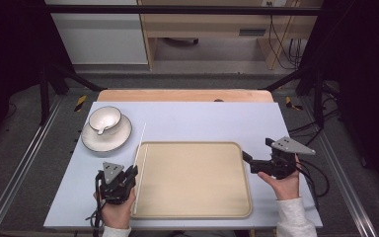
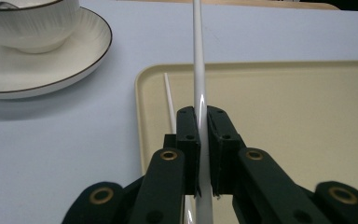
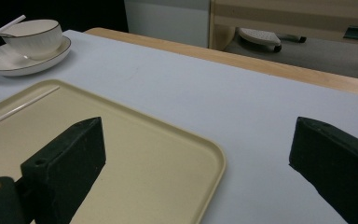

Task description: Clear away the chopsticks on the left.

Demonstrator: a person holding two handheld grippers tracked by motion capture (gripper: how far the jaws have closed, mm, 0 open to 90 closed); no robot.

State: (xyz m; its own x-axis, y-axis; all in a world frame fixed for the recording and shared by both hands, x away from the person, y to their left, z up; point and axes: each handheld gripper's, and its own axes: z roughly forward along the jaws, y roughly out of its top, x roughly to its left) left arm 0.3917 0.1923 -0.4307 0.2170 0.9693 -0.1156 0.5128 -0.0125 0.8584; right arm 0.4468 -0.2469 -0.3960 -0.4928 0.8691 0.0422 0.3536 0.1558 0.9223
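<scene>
My left gripper [image 1: 132, 173] [image 2: 203, 140] is shut on a long white chopstick [image 1: 140, 140] [image 2: 198, 56]. It holds the stick over the left rim of the beige tray [image 1: 227, 210] [image 2: 284, 67], pointing away toward the far side of the table. A second white chopstick [image 1: 141, 180] [image 2: 169, 100] [image 3: 21, 108] lies flat inside the tray along its left edge. My right gripper [image 1: 258, 150] [image 3: 200, 154] hovers at the tray's right rim [image 3: 209, 154], open, with nothing between its jaws.
A white bowl [image 1: 104, 120] [image 2: 30, 23] [image 3: 32, 35] sits on a white saucer [image 1: 116, 140] [image 2: 70, 60] [image 3: 9, 67] at the far left of the pale table top [image 1: 202, 121]. A wooden strip [image 1: 177, 95] runs along the far edge.
</scene>
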